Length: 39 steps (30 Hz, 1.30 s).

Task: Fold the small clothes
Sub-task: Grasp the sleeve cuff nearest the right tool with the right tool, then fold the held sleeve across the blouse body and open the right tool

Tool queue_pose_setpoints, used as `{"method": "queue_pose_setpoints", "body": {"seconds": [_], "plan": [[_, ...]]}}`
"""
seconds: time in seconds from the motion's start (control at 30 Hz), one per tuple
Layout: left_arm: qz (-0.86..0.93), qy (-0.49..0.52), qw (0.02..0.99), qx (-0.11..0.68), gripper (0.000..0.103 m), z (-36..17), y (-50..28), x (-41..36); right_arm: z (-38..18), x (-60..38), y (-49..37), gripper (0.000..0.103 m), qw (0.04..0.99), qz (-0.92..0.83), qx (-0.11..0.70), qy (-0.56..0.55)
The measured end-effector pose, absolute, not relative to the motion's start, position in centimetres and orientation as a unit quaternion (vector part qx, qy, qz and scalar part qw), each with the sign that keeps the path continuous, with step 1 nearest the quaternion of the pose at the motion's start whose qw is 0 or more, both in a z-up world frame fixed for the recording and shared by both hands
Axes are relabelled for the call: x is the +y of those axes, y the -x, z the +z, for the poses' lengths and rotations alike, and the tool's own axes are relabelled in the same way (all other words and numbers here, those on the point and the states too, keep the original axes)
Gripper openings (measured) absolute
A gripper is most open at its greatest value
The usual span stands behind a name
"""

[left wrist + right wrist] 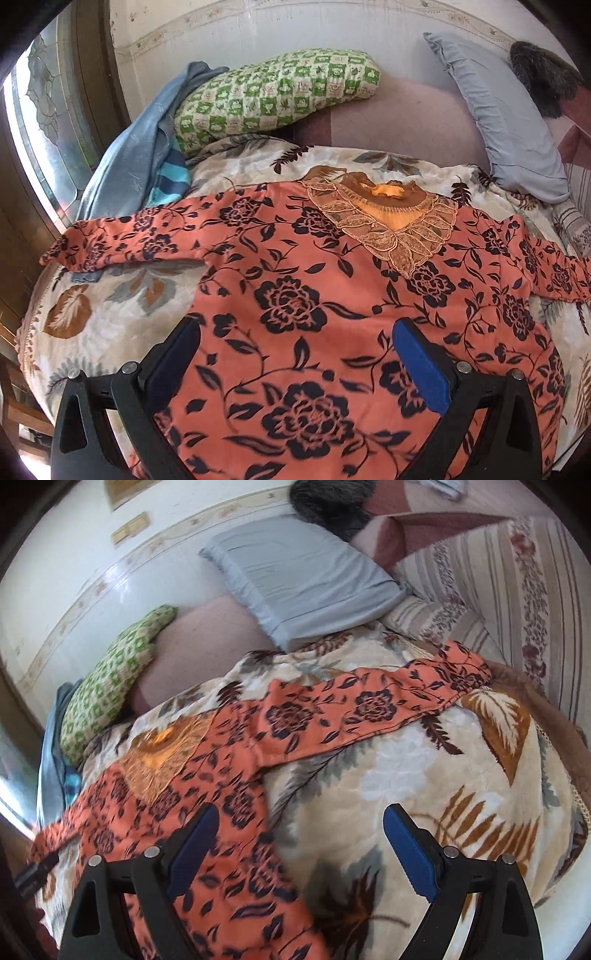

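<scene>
The left gripper [295, 339] sits nearest the lens, its blue-padded fingers [421, 365] spread wide with nothing between them, hovering over the lower front of the blouse [314, 295]. The right gripper [299, 830] is likewise spread and empty, its left finger over the blouse's edge and its right finger over bare blanket.

The blanket [110, 314], cream with brown and grey leaves, covers the bed and carries everything else. The blouse, orange with dark flowers, lies flat and face up on it, unfolded, neckline toward the wall and both sleeves stretched out sideways; the right sleeve [369, 705] reaches toward a striped floral cushion [517, 602]. A lace collar [388, 229] (tan, V-shaped) trims the neck.

Behind the blouse, a grey pillow [506, 122] leans against the wall, with a green checked pillow [273, 96] well apart from it. A blue cloth [140, 155] is heaped beside the green pillow, near the window [44, 122].
</scene>
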<state>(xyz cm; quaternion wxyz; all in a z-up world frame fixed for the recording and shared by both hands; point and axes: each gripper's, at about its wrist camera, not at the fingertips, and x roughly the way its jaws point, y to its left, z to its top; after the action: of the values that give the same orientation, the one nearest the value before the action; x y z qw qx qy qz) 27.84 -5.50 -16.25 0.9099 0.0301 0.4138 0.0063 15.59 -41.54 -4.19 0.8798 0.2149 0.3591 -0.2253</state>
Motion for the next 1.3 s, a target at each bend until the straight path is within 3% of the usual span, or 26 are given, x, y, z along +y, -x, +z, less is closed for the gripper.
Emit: {"method": "queue_pose_setpoints", "body": {"seconds": [0.03,0.17,0.27,0.4,0.47,0.57,0.67,0.73,0.8,1.07,1.3], "plan": [[0.007,-0.033,0.908,0.417,0.103,-17.3,-29.0,-6.0,-4.9,-43.9,-16.2,0.089,0.874,-0.226,0.354,-0.243],[0.012,-0.045,0.918,0.393,0.103,-20.9,-30.2,-6.3,-7.6,-52.4,-17.8,0.065,0.843,-0.242,0.314,-0.364],[-0.014,-0.025,0.902,0.431,0.103,-21.4,-31.6,-6.2,-9.8,-57.5,-18.8,0.052,0.813,-0.256,0.288,-0.436],[-0.019,-0.061,0.923,0.380,0.103,-20.4,-31.8,-7.1,-12.2,-62.2,-18.7,0.050,0.772,-0.306,0.241,-0.503],[-0.024,-0.071,0.919,0.388,0.103,-20.7,-32.5,-7.4,-13.2,-63.8,-18.5,0.049,0.753,-0.327,0.222,-0.527],[-0.031,-0.057,0.913,0.402,0.103,-21.4,-33.3,-7.5,-13.7,-65.5,-18.7,0.038,0.742,-0.347,0.196,-0.539],[-0.030,-0.061,0.912,0.405,0.103,-21.8,-33.6,-7.7,-13.9,-67.3,-19.0,0.037,0.735,-0.359,0.171,-0.549],[-0.028,-0.063,0.913,0.403,0.103,-21.9,-33.6,-7.8,-13.8,-67.9,-19.8,0.035,0.740,-0.360,0.179,-0.539],[-0.023,-0.062,0.912,0.404,0.103,-22.0,-33.8,-7.7,-13.2,-68.0,-20.9,0.016,0.749,-0.367,0.205,-0.512],[0.008,-0.019,0.915,0.402,0.103,-21.0,-34.4,-4.8,-6.2,-61.0,-25.5,0.006,0.844,-0.307,0.220,-0.382],[0.054,0.038,0.921,0.383,0.103,-19.1,-34.7,0.7,-1.0,-44.8,-33.9,0.006,0.916,-0.132,0.272,-0.263]]}}
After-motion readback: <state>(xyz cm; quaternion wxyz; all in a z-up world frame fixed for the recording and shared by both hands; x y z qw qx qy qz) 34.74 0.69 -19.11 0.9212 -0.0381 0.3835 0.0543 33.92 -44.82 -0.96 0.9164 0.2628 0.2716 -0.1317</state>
